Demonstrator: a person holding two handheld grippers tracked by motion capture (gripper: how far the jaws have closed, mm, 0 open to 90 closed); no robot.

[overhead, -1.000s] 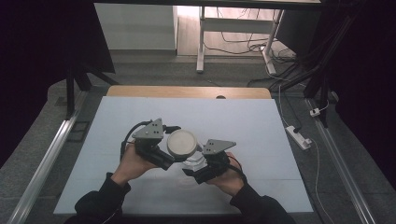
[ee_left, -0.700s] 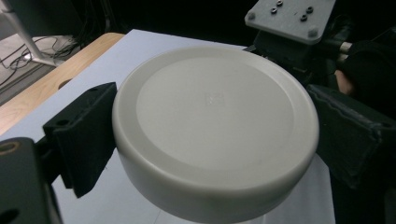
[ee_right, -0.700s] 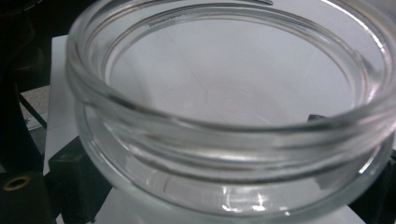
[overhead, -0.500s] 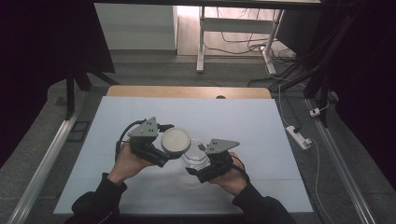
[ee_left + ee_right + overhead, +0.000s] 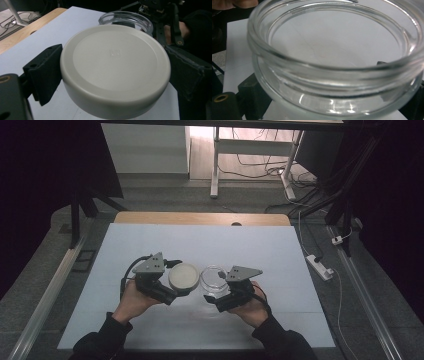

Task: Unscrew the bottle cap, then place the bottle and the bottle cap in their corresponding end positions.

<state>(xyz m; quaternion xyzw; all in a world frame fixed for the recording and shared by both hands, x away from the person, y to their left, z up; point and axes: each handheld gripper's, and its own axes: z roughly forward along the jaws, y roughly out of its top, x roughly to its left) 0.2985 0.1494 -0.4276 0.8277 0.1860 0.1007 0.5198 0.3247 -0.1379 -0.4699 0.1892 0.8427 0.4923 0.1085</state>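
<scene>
One lid, one glass jar. My left tongs clamp lid across rim; my right tongs grip jar, just beside lid.

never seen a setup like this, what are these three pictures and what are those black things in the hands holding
No robot here: a person sits at a table and holds a hand-operated tool in each hand, each with two black jaws that pinch.

The high view looks down from above the person. The left gripper is at the left, the right gripper at the right, over a white table sheet.

The other two pictures come from small cameras riding on the tools, looking along their jaws.

The left gripper view shows a round cream lid clamped between its jaws. The right gripper view shows a clear glass jar, open and empty, pinched by its sides. From above, lid and jar are side by side, apart.
</scene>
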